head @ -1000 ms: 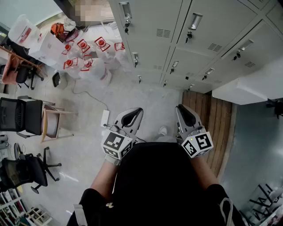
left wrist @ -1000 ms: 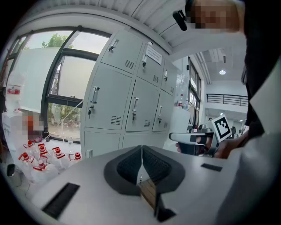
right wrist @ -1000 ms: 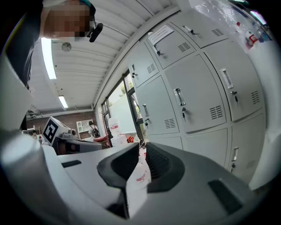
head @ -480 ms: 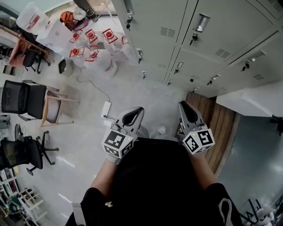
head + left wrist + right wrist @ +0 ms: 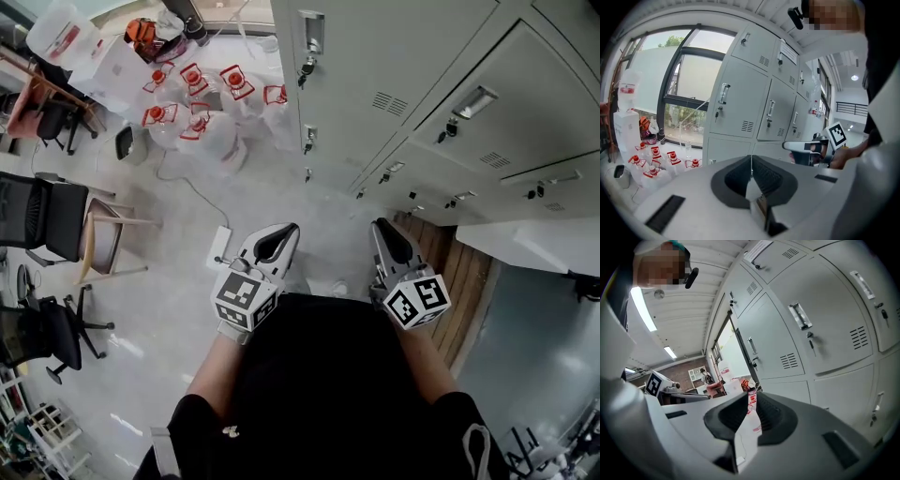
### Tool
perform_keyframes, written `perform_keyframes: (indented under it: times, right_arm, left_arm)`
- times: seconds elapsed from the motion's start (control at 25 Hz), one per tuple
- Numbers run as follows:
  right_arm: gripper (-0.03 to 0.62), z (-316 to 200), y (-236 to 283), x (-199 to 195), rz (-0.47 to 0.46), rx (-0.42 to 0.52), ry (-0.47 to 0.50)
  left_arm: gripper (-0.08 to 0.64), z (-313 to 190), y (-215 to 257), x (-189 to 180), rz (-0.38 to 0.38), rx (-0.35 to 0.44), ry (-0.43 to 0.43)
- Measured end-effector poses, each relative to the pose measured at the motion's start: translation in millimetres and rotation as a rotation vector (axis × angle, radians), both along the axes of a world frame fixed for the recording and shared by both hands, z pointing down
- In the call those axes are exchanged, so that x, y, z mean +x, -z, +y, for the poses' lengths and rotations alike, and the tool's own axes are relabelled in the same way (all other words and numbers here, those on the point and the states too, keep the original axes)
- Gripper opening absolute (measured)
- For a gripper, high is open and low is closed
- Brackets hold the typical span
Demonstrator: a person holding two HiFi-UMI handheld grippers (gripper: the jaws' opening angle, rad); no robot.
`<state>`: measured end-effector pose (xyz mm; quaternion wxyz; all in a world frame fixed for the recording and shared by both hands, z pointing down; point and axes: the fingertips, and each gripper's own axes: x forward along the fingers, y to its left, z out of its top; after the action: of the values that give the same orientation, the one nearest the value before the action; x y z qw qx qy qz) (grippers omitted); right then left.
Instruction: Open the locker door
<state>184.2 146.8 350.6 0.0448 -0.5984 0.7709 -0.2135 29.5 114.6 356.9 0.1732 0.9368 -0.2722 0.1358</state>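
Grey locker door (image 5: 820,329) stands shut, tall, its handle (image 5: 800,316) vertical.

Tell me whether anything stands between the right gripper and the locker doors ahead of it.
Nothing visible does. The right gripper is held off from the locker doors, with only bare floor in between. Its jaws are shut and empty.

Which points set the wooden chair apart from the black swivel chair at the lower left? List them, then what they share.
1. The wooden chair has a pale wood frame; the black swivel chair is dark all over.
2. The wooden chair stands on straight legs; the black swivel chair sits on a star-shaped base.
3. In the head view the wooden chair is closer to the lockers than the black swivel chair.

Shared: both stand upright on the pale floor, with nobody seated.
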Motion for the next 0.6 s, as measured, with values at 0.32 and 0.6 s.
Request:
perform_keyframes:
  times: [0.32, 0.6]
  right_arm:
    - [0.064, -104.7, 8.4, -48.7, 0.044, -0.019, -0.042]
    - [0.066, -173.6, -47.5, -73.0, 0.098, -0.096, -0.052]
  left_arm:
    - [0.025, -100.3, 1.6, -43.8, 0.039, -0.008, -0.077]
    - [0.025, -152.6, -17.6, -82.2, 0.021, -0.049, -0.093]
